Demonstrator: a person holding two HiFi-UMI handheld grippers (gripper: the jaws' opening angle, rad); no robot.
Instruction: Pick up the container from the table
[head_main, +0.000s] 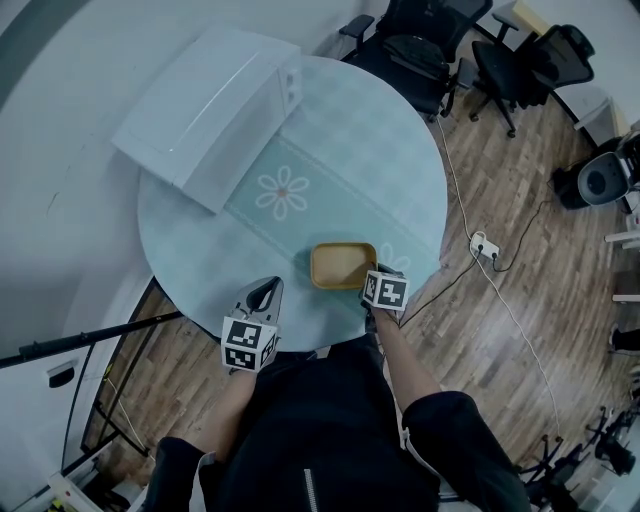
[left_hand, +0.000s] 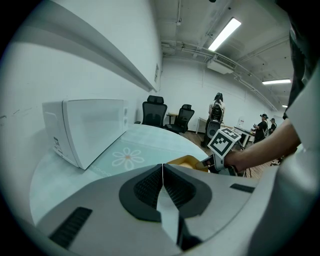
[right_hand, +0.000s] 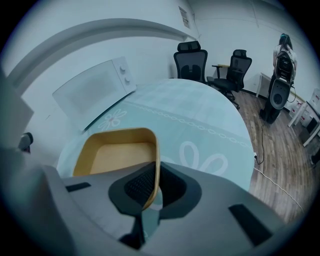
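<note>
An empty tan rectangular container (head_main: 341, 265) sits near the front edge of the round table (head_main: 350, 130). My right gripper (head_main: 372, 283) is at its right front corner, shut on the container's right wall (right_hand: 156, 165), which runs between the two dark pads. In the left gripper view the container (left_hand: 186, 161) shows just beyond my jaws, with the right gripper's marker cube (left_hand: 224, 142) beside it. My left gripper (head_main: 266, 292) rests at the table's front edge, left of the container, shut with its pads pressed together on nothing.
A white microwave (head_main: 205, 110) stands at the table's back left. Black office chairs (head_main: 425, 45) are behind the table. A power strip (head_main: 483, 245) and cable lie on the wooden floor at right. A black pole (head_main: 90, 335) sticks out at the left.
</note>
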